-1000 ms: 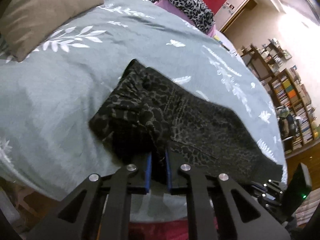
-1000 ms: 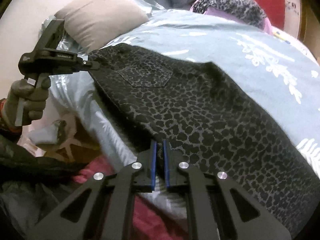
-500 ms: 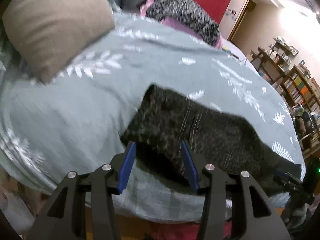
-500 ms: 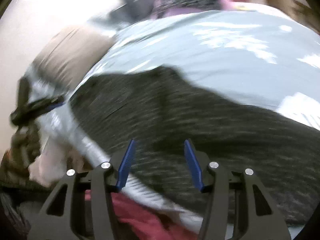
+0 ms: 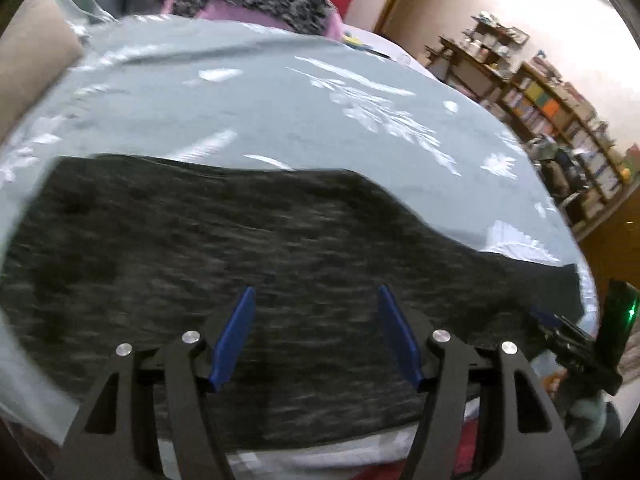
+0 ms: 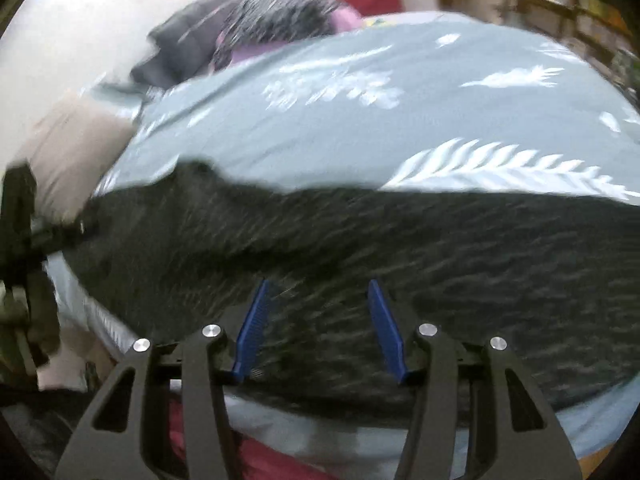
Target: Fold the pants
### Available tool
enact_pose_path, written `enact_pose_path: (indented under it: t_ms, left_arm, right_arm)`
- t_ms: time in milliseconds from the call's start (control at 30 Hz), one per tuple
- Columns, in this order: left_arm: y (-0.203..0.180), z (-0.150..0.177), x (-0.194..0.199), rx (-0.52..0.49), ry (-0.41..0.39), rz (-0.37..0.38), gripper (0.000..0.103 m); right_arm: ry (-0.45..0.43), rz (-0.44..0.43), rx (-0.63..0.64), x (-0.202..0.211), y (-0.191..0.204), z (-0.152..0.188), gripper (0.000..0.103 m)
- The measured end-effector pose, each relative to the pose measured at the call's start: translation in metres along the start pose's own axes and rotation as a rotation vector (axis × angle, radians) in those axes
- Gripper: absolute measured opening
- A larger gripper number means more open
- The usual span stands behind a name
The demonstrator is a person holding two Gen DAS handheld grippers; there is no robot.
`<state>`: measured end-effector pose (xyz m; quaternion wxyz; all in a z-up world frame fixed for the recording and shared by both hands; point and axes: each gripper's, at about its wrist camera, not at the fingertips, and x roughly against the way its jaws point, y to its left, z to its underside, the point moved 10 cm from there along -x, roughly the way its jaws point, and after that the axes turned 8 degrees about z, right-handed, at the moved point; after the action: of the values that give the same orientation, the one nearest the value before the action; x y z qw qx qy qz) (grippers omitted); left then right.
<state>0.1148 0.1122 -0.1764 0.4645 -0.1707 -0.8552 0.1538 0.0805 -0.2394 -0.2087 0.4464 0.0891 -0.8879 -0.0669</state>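
My left gripper (image 5: pixel 314 334) and right gripper (image 6: pixel 316 326) both hover with fingers spread, holding nothing, above the dark pants (image 5: pixel 248 264) lying along the near edge of the bed (image 5: pixel 280 112). Grabbing one layer only, or dragging, could slide them off. I can read no writing.

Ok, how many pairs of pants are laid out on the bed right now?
1: the dark pants lie spread along the near edge of the grey bedspread, under both open grippers. Blur could hide more.
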Motion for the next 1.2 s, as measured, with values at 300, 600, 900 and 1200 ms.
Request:
enact_pose_path:
  t_ms: [300, 600, 900, 1200]
  left_arm:
    - [-0.082, -0.004, -0.048, -0.191, 0.068, 0.054, 0.064]
    - [-0.101, 0.019, -0.109, -0.234, 0.183, 0.030, 0.065]
    - [-0.108, 0.017, -0.124, -0.278, 0.193, -0.039, 0.072]
    - [-0.143, 0.010, -0.126, -0.326, 0.175, 0.011, 0.072]
  right_arm:
    - [-0.128, 0.323, -0.336, 0.040, -0.194, -0.020, 0.053]
    - [-0.161, 0.478, -0.522, 0.081, -0.355, 0.000, 0.053]
    - [-0.148, 0.454, -0.471, 0.055, -0.387, -0.017, 0.045]
    - [-0.227, 0.531, -0.378, 0.083, -0.375, -0.043, 0.007]
